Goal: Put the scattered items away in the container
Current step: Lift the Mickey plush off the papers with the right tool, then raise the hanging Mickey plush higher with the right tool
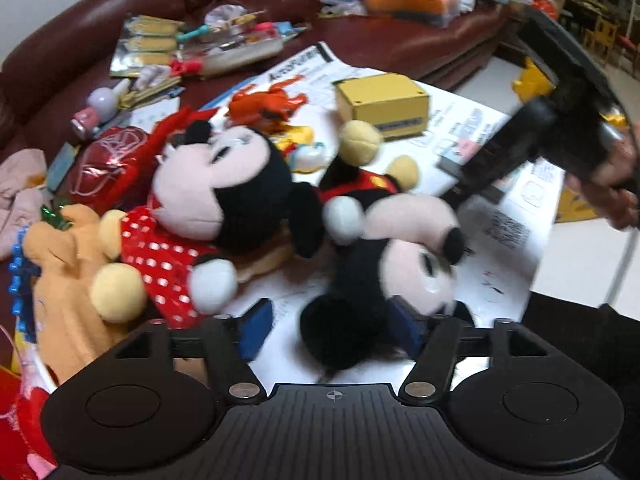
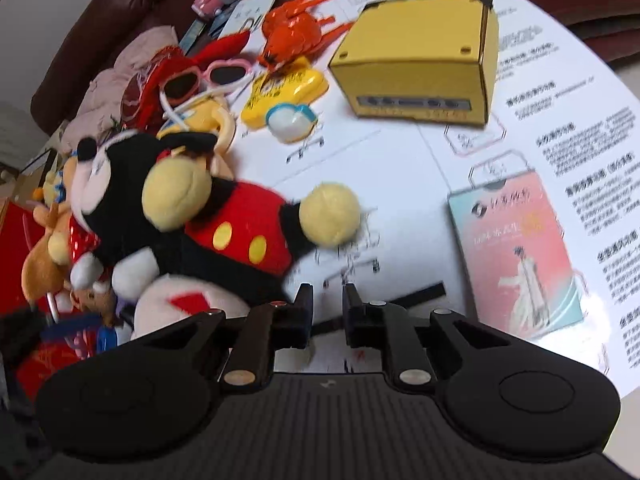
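I see a black mouse plush (image 2: 224, 232) in red shorts with yellow buttons, a second plush (image 1: 188, 216) in a red dress with white dots, a plain yellow box (image 2: 416, 60), an orange toy (image 2: 296, 28) and pink-framed sunglasses (image 2: 208, 76).

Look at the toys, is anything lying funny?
Yes. The mouse plush in red shorts is flopped over, head down near the left gripper, feet up in the air. The polka-dot mouse plush lies tipped against it, on the big printed sheet.

Showing matte black left gripper (image 1: 336, 320) and right gripper (image 2: 326, 308) bodies, ribbed centre plates, round side discs, silver pivot screws, blue left pads.
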The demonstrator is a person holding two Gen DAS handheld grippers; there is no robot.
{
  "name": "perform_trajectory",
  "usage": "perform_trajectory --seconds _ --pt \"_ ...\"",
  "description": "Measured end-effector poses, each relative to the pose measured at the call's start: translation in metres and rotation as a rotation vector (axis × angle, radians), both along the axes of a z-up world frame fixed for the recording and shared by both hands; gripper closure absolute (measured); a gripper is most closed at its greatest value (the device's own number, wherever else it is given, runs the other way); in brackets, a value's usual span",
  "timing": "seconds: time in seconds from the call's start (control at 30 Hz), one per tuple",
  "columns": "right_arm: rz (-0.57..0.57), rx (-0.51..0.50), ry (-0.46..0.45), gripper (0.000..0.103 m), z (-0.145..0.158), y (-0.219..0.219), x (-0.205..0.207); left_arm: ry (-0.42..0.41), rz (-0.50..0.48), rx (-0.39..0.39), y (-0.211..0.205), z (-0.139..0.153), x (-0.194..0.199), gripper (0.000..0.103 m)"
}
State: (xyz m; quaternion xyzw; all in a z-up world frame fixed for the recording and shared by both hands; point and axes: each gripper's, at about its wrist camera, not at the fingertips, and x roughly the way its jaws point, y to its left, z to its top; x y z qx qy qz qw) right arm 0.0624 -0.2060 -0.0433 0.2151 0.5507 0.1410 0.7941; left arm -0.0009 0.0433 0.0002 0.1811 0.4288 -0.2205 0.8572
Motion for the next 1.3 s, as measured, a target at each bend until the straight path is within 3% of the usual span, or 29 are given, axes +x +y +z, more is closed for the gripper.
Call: perform_trajectory --seconds 0.07,0.13,0.23,0.37,0.43,0.53,0.57,0.6,0.83,1.1,1.13,1.17,1.23,1.3 --pt "-0.004 0.040 0.041 0.077 -0.004 0.000 -0.003 -0.007 -0.035 0.052 -0.005 -0.007 0.006 0.024" --pt "-0.006 0.067 0.059 0.066 -0.005 -0.001 -0.009 -0.012 -0.136 0.135 -0.013 -0.017 0.004 0.023" --pt "0.027 0.068 0.066 0.066 -0.004 0.004 -0.017 -0.071 -0.278 0.242 -0.024 -0.027 -0.001 0.023" --pt "0.032 0.041 0.064 0.067 -0.006 0.011 -0.016 -0.030 -0.339 0.198 -0.027 -0.029 0.007 0.028" --pt "0.006 0.060 0.073 0.072 -0.007 0.008 -0.010 0.003 -0.365 0.167 -0.030 -0.032 0.008 0.043" --pt "0.008 0.042 0.065 0.074 -0.004 0.009 -0.007 0.032 -0.390 0.127 -0.038 -0.036 0.003 0.052" --pt "0.007 0.038 0.062 0.075 -0.004 0.008 -0.007 0.026 -0.384 0.120 -0.040 -0.039 0.000 0.053" --pt "0.004 0.036 0.061 0.076 -0.004 0.007 -0.008 0.020 -0.373 0.111 -0.042 -0.041 0.000 0.066" --pt "0.037 0.040 0.071 0.075 -0.008 0.003 -0.019 0.042 -0.311 0.048 -0.033 -0.040 0.000 0.084" --pt "-0.012 0.044 0.091 0.075 -0.013 -0.012 -0.030 0.058 -0.302 -0.026 -0.049 -0.040 -0.012 0.085" --pt "-0.011 0.042 0.088 0.071 -0.012 -0.013 -0.031 0.061 -0.300 -0.020 -0.050 -0.040 -0.012 0.084" --pt "-0.009 0.038 0.085 0.068 -0.011 -0.014 -0.033 0.065 -0.284 -0.015 -0.049 -0.041 -0.011 0.081" --pt "-0.007 0.038 0.074 0.059 -0.009 -0.016 -0.034 0.081 -0.232 -0.011 -0.045 -0.040 -0.005 0.061" --pt "-0.023 0.051 0.067 0.059 -0.008 -0.018 -0.033 0.077 -0.200 -0.008 -0.042 -0.036 -0.001 0.045"
